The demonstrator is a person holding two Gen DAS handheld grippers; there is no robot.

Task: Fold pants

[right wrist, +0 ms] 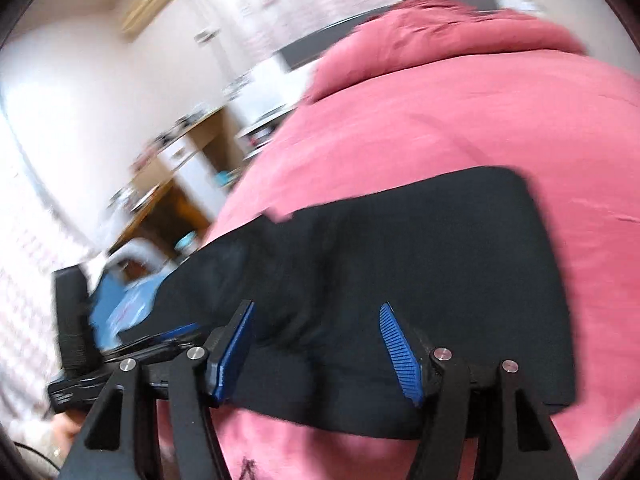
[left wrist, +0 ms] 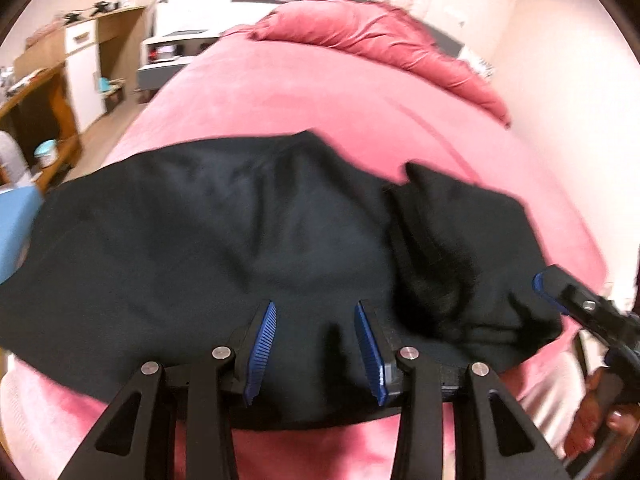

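The black fabric pants (left wrist: 248,240) are lying spread across the pink velvety bed (left wrist: 320,96), directly ahead of both tools. The left tool (left wrist: 316,352) and right tool (right wrist: 316,352) are hovering spread apart, gripping nothing.

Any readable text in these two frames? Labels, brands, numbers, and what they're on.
None readable.
Pants: plain black, no label showing.
Bedspread: plain pink; dark marks near its front edge in the right wrist view are too blurred to read.
Shelf clutter: too small and blurred.
Both tools: no markings visible.
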